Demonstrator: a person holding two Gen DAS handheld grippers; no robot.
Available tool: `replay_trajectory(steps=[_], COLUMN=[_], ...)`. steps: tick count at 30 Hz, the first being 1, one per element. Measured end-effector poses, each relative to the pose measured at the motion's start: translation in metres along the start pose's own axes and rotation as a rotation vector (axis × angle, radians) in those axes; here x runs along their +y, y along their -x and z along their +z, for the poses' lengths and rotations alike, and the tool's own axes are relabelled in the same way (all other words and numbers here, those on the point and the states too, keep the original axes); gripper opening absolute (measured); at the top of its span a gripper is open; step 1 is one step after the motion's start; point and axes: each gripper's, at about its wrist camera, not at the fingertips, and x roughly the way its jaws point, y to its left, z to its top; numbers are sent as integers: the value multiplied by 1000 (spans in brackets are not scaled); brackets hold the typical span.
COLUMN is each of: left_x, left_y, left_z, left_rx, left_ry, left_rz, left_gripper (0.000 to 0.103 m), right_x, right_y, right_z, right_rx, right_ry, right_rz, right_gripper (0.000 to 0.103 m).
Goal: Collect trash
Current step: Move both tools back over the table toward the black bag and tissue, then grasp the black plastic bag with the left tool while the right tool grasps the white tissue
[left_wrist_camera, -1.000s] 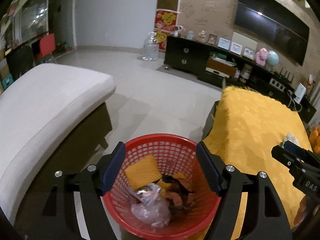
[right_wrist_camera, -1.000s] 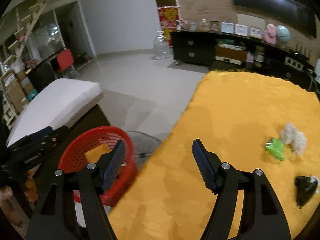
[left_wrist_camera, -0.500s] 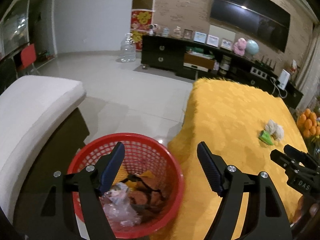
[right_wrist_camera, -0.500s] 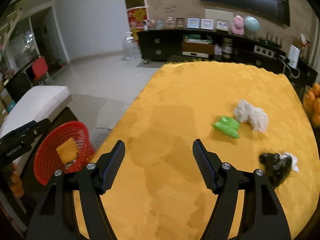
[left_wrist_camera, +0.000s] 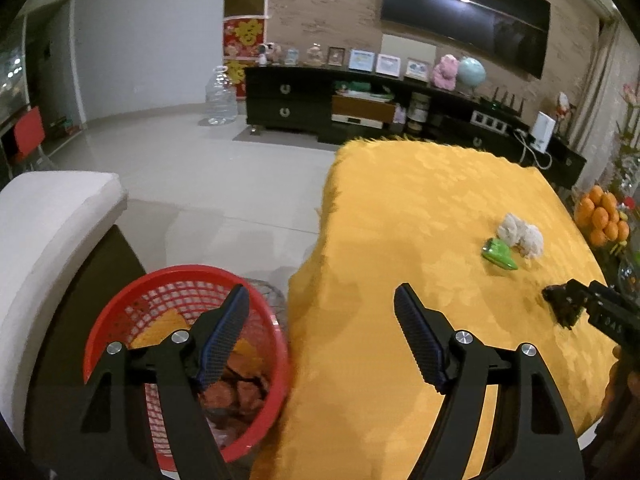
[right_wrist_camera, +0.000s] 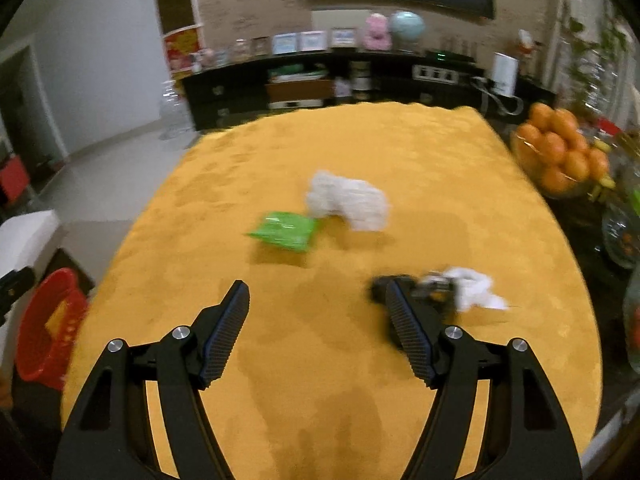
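From the left, I see the red basket (left_wrist_camera: 120, 320) on the floor just beside the edge of the desk (left_wrist_camera: 380, 240), already holding a yellow piece, brownish scraps and some clear plastic, so I judge part of the collecting is done. My left gripper (left_wrist_camera: 320, 336) hangs over the gap between basket and desk, its jaws wide with nothing between them.

Moving right across the yellow cloth, three bits of trash are left: a green wrapper (right_wrist_camera: 286, 230) near the middle, a crumpled white tissue (right_wrist_camera: 348, 202) touching its far corner, and nearer to me a dark scrap (right_wrist_camera: 380, 286) with a smaller white tissue (right_wrist_camera: 474, 288) lying against it. My right gripper (right_wrist_camera: 318, 334) is above the desk, jaws wide and empty; its right finger overlaps the dark scrap in that view, but I cannot tell whether it touches. That scrap looks like the next pick to me.

Further right, a bowl of oranges (right_wrist_camera: 560, 152) and some glassware (right_wrist_camera: 624, 236) stand just off the desk's edge, near the scrap; I would keep the swing clear of them. The path to the basket looks unobstructed.
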Motion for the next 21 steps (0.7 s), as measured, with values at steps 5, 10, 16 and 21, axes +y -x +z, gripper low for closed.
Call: replay_trajectory(steps=[5, 10, 16, 21], left_x=[-21, -43, -60, -62], left_y=[-6, -13, -17, -22], left_z=[-1, -4, -9, -12], left_rx=[7, 25, 34, 48], left_ry=[-29, -67, -109, -113], left_rz=[-27, -49, -66, -64], left_gripper=[72, 72, 72, 72], right_x=[-37, -72, -75, -74], right_y=[-5, -10, -31, -46], right_z=[-4, -7, -8, -11], right_rx=[13, 10, 14, 39], right_ry=[-76, -156, -137, -136], right_rz=[-48, -75, -71, -66], right_gripper=[69, 75, 79, 79])
